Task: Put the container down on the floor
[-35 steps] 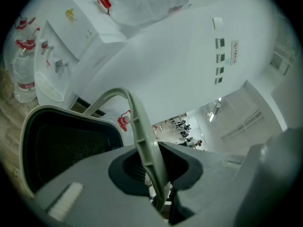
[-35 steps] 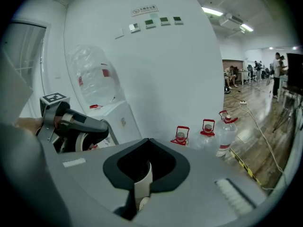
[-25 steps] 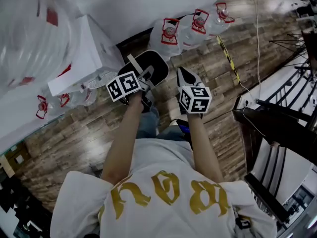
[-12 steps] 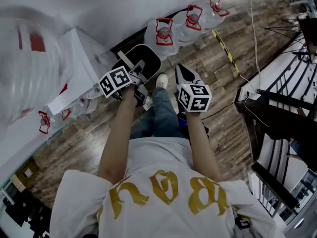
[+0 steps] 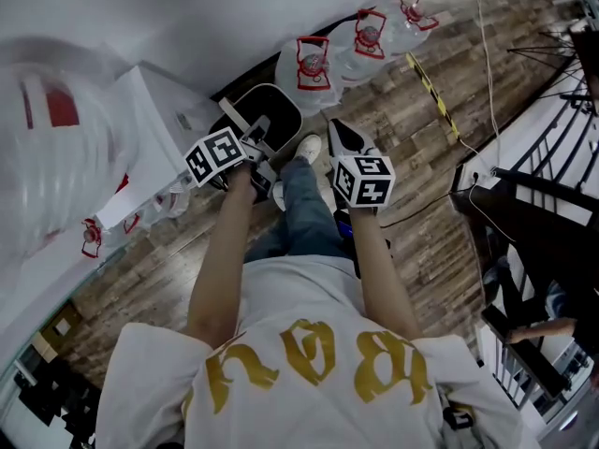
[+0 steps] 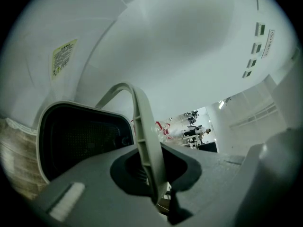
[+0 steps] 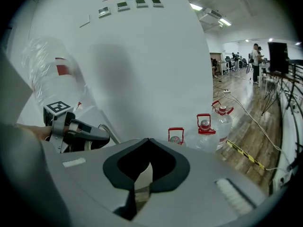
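Fingers of the left gripper [image 6: 158, 188] clamp the handle [image 6: 142, 122] of the container [image 6: 75, 141] near the bottles [image 5: 314, 59]; right gripper [image 7: 139, 178] is closed, empty.

The container [image 5: 281, 118] is before the person, close to the wall [image 5: 234, 17], its handle [image 6: 142, 126] between the left gripper's [image 5: 262, 148] jaws. The right gripper [image 5: 339, 137] is just right of it, apart. Water bottles [image 5: 314, 64] stand on the floor [image 5: 421, 129] behind it along the wall; a cabinet [image 5: 150, 138] stands to its left.
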Tool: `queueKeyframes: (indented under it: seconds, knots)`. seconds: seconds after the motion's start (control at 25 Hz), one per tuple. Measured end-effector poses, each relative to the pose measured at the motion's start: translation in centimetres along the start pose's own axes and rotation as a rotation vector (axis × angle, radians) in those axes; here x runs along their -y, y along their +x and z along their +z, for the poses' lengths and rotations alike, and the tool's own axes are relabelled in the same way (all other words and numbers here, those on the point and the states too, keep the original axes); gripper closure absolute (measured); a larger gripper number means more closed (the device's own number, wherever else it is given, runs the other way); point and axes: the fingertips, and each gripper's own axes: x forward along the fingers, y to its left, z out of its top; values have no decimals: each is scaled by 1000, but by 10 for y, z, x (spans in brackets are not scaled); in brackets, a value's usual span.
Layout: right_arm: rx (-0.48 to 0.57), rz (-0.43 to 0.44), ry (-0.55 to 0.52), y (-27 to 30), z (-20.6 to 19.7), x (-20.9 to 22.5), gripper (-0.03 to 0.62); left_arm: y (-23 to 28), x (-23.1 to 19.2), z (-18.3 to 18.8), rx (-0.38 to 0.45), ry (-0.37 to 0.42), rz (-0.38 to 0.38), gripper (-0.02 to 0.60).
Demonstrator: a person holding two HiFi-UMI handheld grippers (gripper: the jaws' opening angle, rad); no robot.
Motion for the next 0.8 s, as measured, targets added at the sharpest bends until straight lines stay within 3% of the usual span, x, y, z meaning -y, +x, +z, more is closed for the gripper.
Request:
queueKeyframes:
  seconds: [0.44, 0.8]
  knots:
    - [-77, 31, 4, 29, -13, 19, 566, 35, -35, 2, -24, -36, 81, 551]
    - [-211, 117, -126, 77, -32, 32, 566, 77, -89, 5, -60, -90, 174, 557]
